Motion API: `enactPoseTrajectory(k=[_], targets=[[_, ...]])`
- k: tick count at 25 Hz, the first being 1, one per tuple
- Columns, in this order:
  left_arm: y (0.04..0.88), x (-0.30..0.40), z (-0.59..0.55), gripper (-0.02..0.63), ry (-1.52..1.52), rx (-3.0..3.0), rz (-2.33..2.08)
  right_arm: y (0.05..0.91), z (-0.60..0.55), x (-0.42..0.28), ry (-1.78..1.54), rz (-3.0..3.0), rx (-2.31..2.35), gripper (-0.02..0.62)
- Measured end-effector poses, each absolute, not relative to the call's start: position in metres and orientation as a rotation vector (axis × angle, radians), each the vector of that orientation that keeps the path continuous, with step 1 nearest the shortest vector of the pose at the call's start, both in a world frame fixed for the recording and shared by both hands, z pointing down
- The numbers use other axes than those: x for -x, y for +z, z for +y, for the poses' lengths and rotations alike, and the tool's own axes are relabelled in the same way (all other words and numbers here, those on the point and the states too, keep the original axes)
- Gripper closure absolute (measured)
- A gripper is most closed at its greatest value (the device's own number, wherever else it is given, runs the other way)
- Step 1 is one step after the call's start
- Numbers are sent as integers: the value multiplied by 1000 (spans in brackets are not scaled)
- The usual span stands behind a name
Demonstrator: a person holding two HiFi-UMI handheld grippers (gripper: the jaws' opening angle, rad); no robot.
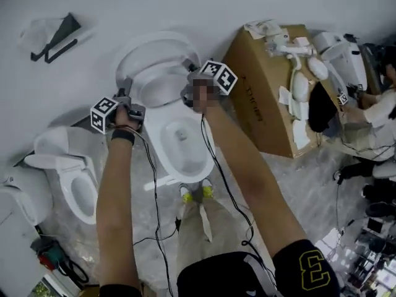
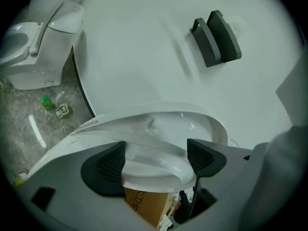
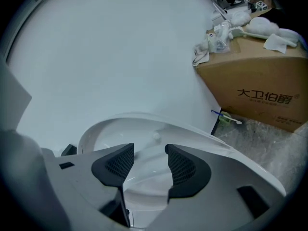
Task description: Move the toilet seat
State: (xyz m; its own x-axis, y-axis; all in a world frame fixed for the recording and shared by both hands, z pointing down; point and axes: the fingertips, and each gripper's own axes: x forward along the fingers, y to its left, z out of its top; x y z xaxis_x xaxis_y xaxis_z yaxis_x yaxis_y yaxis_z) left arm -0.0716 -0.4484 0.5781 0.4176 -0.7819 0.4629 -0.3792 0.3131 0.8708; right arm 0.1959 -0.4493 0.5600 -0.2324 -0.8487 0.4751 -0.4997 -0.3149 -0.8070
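The white toilet (image 1: 182,142) stands in the middle of the head view with its lid (image 1: 151,47) raised against the wall. The seat ring (image 1: 154,86) is tilted up between lid and bowl. My left gripper (image 1: 131,106) grips the seat's left edge and my right gripper (image 1: 189,89) its right edge. In the left gripper view the seat rim (image 2: 159,165) fills the gap of the left gripper (image 2: 154,160), both pads against it. In the right gripper view the right gripper (image 3: 149,162) is shut on the seat's (image 3: 144,165) white edge.
A second toilet (image 1: 74,187) stands at the lower left. A cardboard box (image 1: 263,94) topped with white parts is close on the right, also seen in the right gripper view (image 3: 262,93). A black holder (image 1: 57,39) hangs on the wall. Another person (image 1: 374,113) is at the far right.
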Motion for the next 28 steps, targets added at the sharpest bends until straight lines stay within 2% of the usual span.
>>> enactPoseTrajectory(k=[6,8,10,11,13,18,28], targets=[[550,90,-400,189,-270,-1413,-1252,530,-415,-195,-1434,1860,1784,413],[534,82,-378,192,-218,-1499,-1253,509,-392,-192,-1369,1956,1798,480],[511,72,-350,224,-179,-1595,-1244,483,-361,-185,-1266,2079,1808,531],[498,67,-335,262,-163,-1647,-1241,469,-345,-181,-1204,2151,1810,545],[471,63,-306,316,-148,-1743,-1244,440,-312,-168,-1070,2297,1795,558],[407,52,-239,381,-137,-1955,-1261,380,-235,-150,-836,2481,1764,566],[327,8,-124,460,21,-2405,-1296,315,-112,-127,-618,2562,1728,569]])
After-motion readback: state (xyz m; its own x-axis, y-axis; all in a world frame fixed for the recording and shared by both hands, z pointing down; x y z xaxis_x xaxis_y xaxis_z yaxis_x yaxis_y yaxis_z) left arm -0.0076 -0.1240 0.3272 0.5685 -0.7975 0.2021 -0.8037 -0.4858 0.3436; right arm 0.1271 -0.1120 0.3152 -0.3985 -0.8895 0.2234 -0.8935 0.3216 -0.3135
